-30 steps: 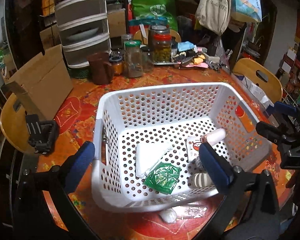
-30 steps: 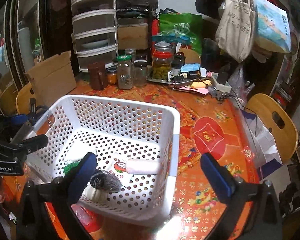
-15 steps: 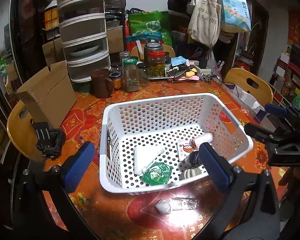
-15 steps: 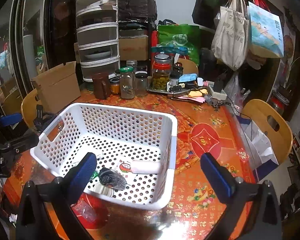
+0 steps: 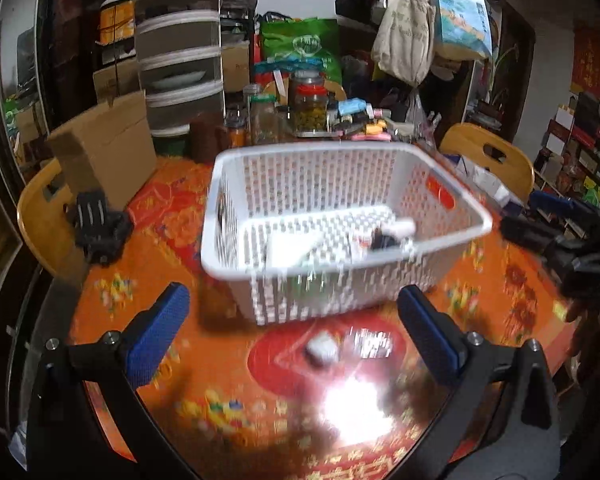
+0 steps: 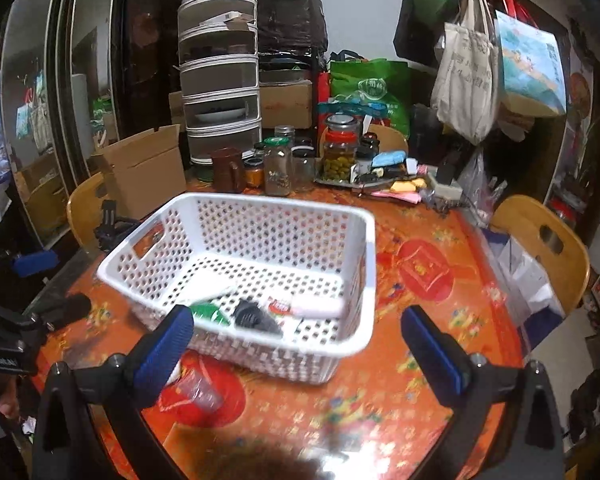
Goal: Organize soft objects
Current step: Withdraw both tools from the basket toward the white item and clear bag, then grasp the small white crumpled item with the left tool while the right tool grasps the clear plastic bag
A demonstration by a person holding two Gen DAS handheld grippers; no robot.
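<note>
A white perforated basket (image 5: 440, 178) stands on the red patterned table; it also shows in the right wrist view (image 6: 364, 264). Inside lie a white folded cloth (image 5: 288, 246), a green packet (image 6: 206, 314), a dark striped sock (image 6: 254, 316), a white roll (image 6: 320, 306) and a printed packet (image 6: 280, 304). A small white object (image 5: 322, 352) and a clear wrapper (image 5: 370, 346) lie on the table in front of the basket. My left gripper (image 5: 294, 332) is open and empty, near the basket's front. My right gripper (image 6: 296, 344) is open and empty, at the basket's near corner.
Jars (image 6: 278, 168), a brown jug (image 6: 228, 170) and clutter stand at the table's back. A cardboard box (image 5: 104, 148) and a stacked drawer unit (image 6: 220, 80) are at back left. Wooden chairs (image 6: 540, 240) flank the table. A black clamp (image 5: 98, 224) lies left of the basket.
Both grippers have pulled back and risen away from the basket, so it looks smaller and farther. Both stay open and empty. The view is motion-blurred now.
</note>
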